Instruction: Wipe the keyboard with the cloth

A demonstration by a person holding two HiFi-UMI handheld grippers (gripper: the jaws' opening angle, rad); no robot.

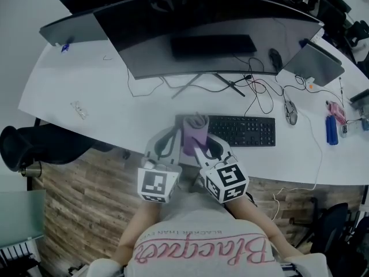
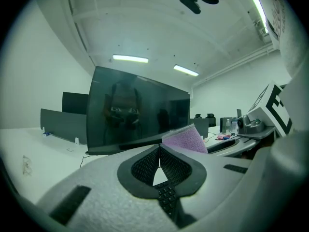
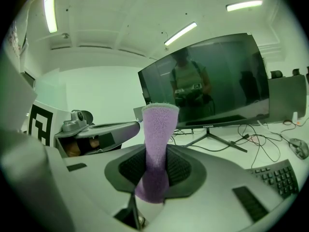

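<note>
Desk, head view: a white curved desk (image 1: 86, 88) carries a wide dark curved monitor (image 1: 202, 33) and a flat black keyboard (image 1: 242, 130). A folded purple terry cloth (image 1: 195, 136) stands at the keyboard's left end, between the left gripper (image 1: 170, 140) and the right gripper (image 1: 204, 148).
Left gripper view: the jaws are pressed together on nothing, and the cloth is just beside them. Keys show beneath the pads, which the head view hides.
Right gripper view: the jaws pinch the cloth low, so its free end rises upright. The keyboard lies low to the right.
Wiping step: probably best to tip the free end flat onto the keys and sweep along the rows lightly, while the empty gripper steadies the keyboard.
</note>
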